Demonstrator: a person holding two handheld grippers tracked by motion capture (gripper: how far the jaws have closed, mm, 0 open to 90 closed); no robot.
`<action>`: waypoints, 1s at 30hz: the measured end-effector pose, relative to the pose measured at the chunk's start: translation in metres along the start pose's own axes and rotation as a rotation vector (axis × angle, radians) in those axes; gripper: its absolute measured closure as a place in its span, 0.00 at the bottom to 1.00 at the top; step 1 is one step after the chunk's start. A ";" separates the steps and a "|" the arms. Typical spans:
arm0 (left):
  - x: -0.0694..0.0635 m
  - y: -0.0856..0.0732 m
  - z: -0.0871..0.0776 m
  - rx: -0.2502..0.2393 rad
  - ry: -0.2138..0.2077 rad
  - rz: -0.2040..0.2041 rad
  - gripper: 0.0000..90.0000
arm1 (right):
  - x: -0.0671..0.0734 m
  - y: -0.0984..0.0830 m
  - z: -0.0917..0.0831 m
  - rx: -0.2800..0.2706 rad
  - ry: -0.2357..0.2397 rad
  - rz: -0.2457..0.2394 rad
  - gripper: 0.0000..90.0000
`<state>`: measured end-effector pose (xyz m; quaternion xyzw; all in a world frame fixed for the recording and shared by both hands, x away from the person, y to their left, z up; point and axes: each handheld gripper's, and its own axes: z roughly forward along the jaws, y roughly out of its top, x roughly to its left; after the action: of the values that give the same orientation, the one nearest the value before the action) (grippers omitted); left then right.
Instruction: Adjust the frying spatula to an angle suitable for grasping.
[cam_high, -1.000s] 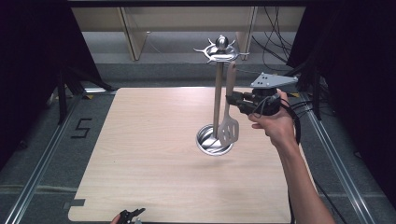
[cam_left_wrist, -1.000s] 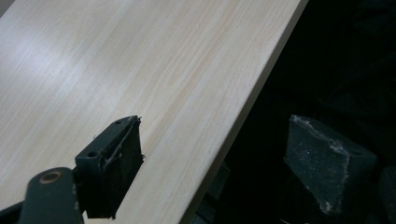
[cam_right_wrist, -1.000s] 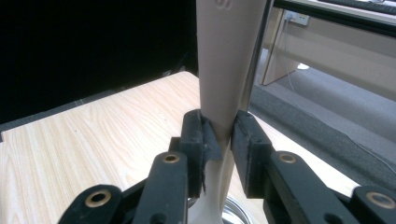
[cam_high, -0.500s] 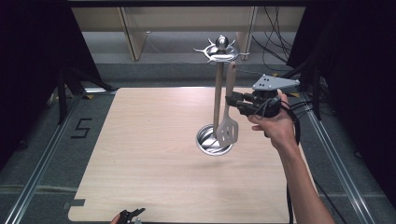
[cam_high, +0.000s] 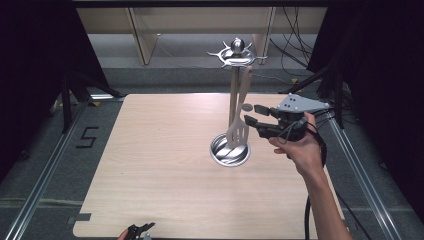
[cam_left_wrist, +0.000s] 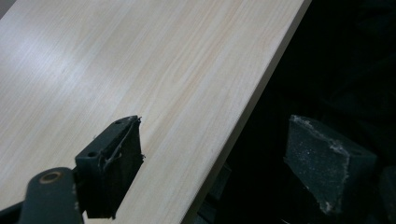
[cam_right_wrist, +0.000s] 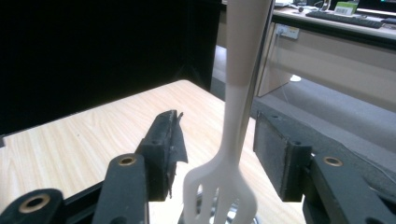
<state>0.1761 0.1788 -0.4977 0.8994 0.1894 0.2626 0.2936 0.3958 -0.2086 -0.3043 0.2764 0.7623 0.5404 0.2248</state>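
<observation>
White slotted spatula (cam_high: 239, 131): hangs from the steel utensil stand (cam_high: 235, 56), blade over the stand's round base on the table (cam_high: 150, 165). Right claw (cam_high: 251, 114): jaws just been opening, spatula between them but unpressed. Left claw (cam_left_wrist: 210, 163): open, empty, at the table's near edge. Step judged: release after hanging. Next: withdraw without knocking the spatula.
</observation>
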 end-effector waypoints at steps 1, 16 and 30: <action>0.000 0.000 0.000 0.000 0.000 0.000 0.20 | -0.001 -0.003 -0.001 -0.005 -0.006 -0.014 0.56; -0.001 0.001 -0.001 -0.008 0.011 0.002 0.20 | -0.004 -0.046 -0.015 0.042 -0.028 0.069 0.48; 0.001 0.001 -0.001 -0.002 -0.002 0.005 0.20 | 0.002 -0.072 -0.017 0.114 -0.030 0.091 0.40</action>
<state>0.1765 0.1786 -0.4963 0.8999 0.1867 0.2624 0.2941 0.3710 -0.2380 -0.3669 0.3313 0.7748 0.5017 0.1954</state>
